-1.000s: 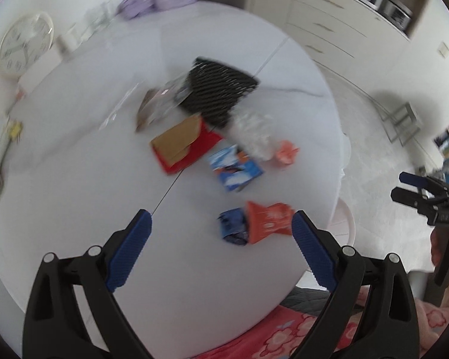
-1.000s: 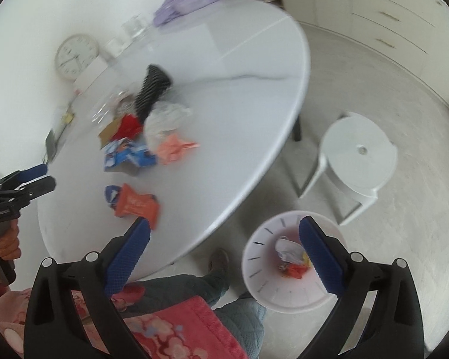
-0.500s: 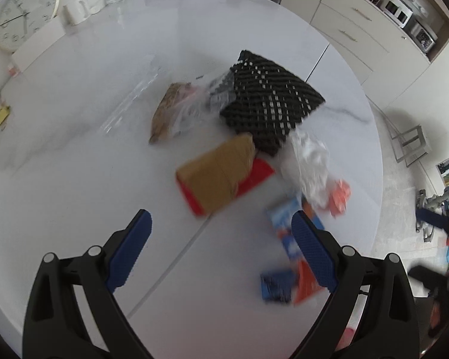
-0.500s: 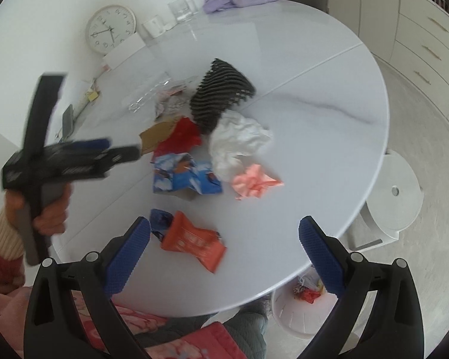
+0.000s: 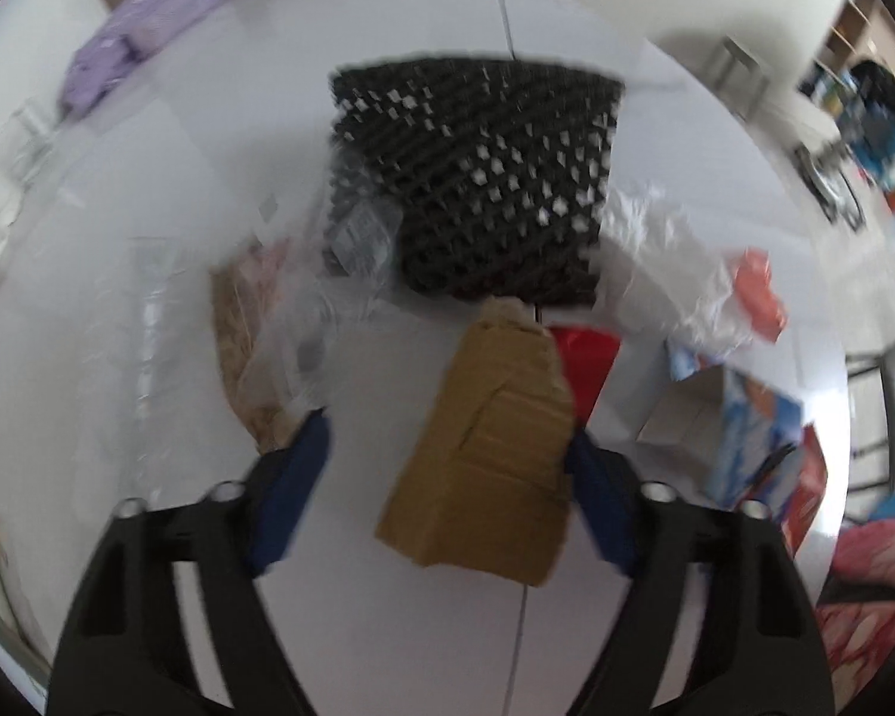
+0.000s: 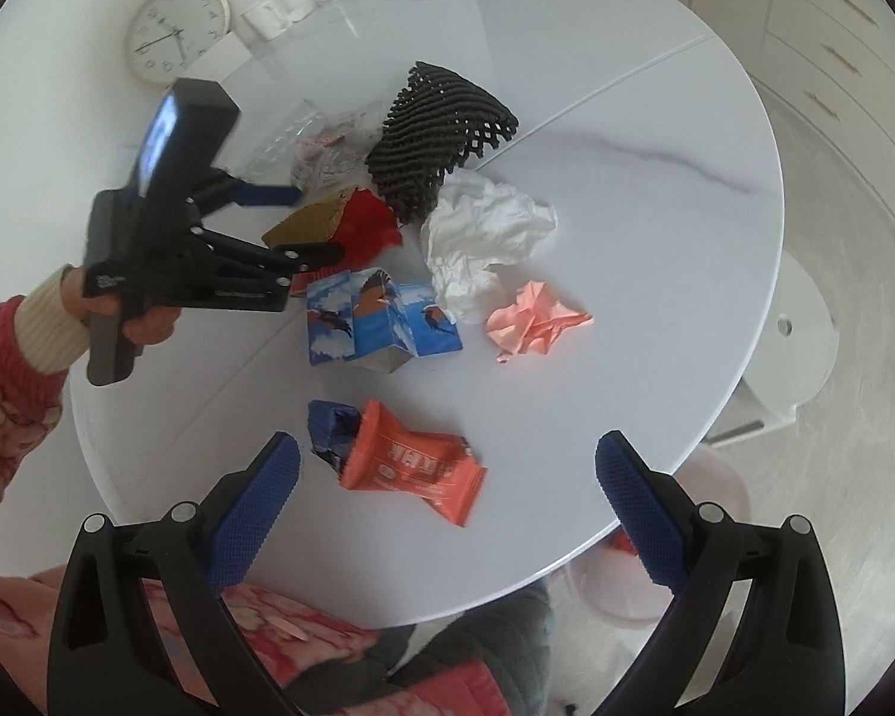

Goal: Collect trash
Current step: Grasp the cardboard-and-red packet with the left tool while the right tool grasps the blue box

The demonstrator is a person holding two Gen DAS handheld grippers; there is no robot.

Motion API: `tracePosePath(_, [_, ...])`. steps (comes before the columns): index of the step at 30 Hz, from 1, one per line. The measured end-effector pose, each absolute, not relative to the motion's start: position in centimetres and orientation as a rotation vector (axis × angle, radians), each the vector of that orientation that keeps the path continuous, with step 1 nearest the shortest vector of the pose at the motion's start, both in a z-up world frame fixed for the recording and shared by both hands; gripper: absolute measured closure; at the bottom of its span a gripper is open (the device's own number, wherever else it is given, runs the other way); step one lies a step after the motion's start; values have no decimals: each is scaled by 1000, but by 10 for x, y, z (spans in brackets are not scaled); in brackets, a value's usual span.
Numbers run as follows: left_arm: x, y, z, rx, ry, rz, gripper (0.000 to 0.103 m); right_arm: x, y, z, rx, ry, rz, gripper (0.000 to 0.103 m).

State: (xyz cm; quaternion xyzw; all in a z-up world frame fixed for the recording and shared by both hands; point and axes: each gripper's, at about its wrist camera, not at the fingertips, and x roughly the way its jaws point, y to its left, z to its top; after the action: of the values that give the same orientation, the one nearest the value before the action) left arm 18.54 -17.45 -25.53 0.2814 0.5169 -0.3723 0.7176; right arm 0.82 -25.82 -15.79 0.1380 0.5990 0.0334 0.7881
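The left gripper (image 5: 447,453) has just been closing around the brown cardboard (image 5: 489,453) to grab it; the right gripper (image 6: 447,477) waits open.

A scatter of trash is lying on the white table – a brown cardboard scrap (image 5: 489,447) is resting tilted over a red wrapper (image 5: 588,367), just below a black foam net (image 5: 477,179) that is arching up. A crumpled white bag (image 6: 486,235) is sitting beside a crushed pink paper (image 6: 534,322), a flattened blue bird carton (image 6: 379,322) and an orange snack wrapper (image 6: 414,468) touching a small dark-blue wrapper (image 6: 328,426)
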Motion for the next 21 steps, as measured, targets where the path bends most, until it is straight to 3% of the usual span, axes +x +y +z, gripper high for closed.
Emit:
tracePosePath(1, [186,-175,-259,638,1144,-840,51,8,-255,-158,311,1287,62,4])
tracePosePath(6, [184,-172,-256,631,1112,-884,60,17,-234,-161,316,1285,84,4])
tracePosePath(11, [180,-154,-231,529,1082,-858,61,35,-224,-169,332,1335,60,4])
tracePosePath(21, [155,-88,-199,318,1087,-784,61,62,-231,-204,1010,1299,-243,4])
